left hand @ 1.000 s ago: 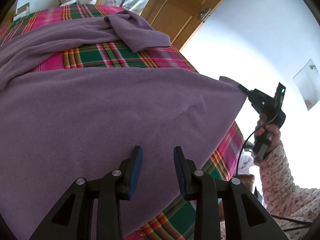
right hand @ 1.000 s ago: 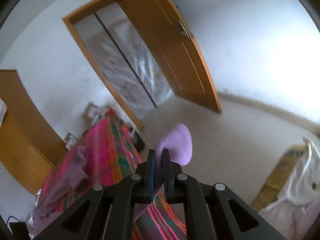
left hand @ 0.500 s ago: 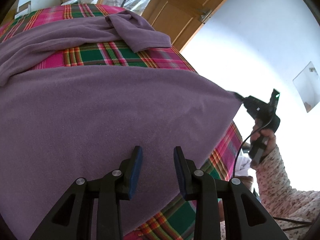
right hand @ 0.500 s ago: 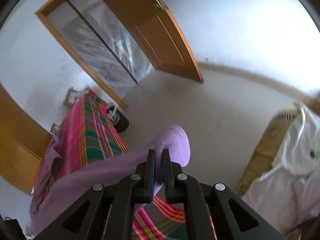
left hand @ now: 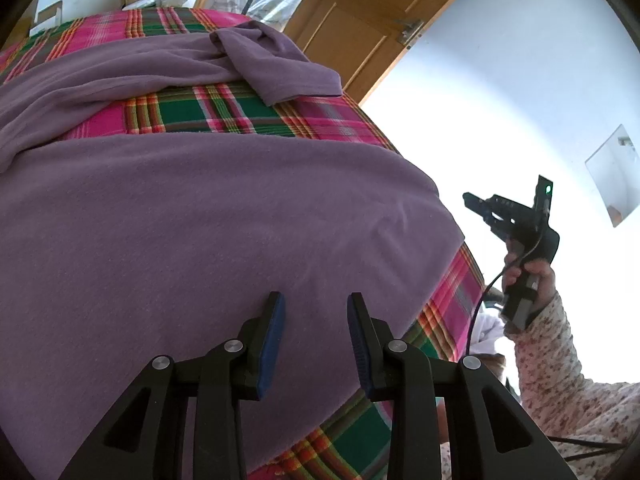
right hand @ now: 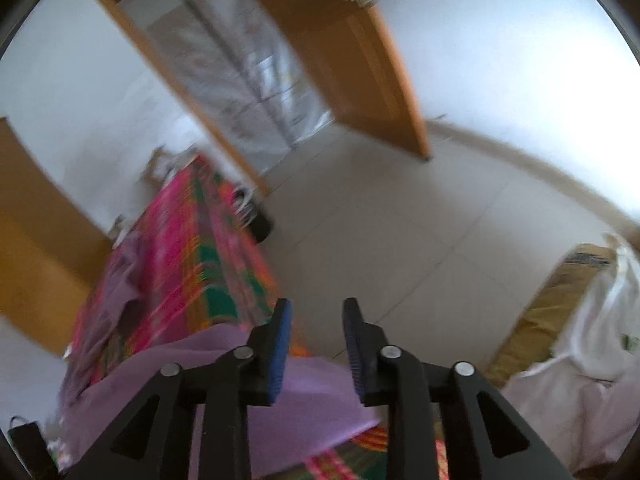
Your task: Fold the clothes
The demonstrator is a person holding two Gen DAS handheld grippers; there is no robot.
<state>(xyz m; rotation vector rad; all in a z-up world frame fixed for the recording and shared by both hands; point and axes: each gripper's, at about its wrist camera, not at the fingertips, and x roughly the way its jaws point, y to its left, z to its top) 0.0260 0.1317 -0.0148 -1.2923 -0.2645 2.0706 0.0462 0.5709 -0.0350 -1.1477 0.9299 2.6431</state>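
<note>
Right hand-held gripper has just been opening; jaws now apart with nothing between them, the purple garment corner lying below at the lower centre of its frame. Left hand-held gripper hovers half open and empty over the garment's broad panel, spread on the plaid-covered desk, probably laid flat so folds come out square.
</note>
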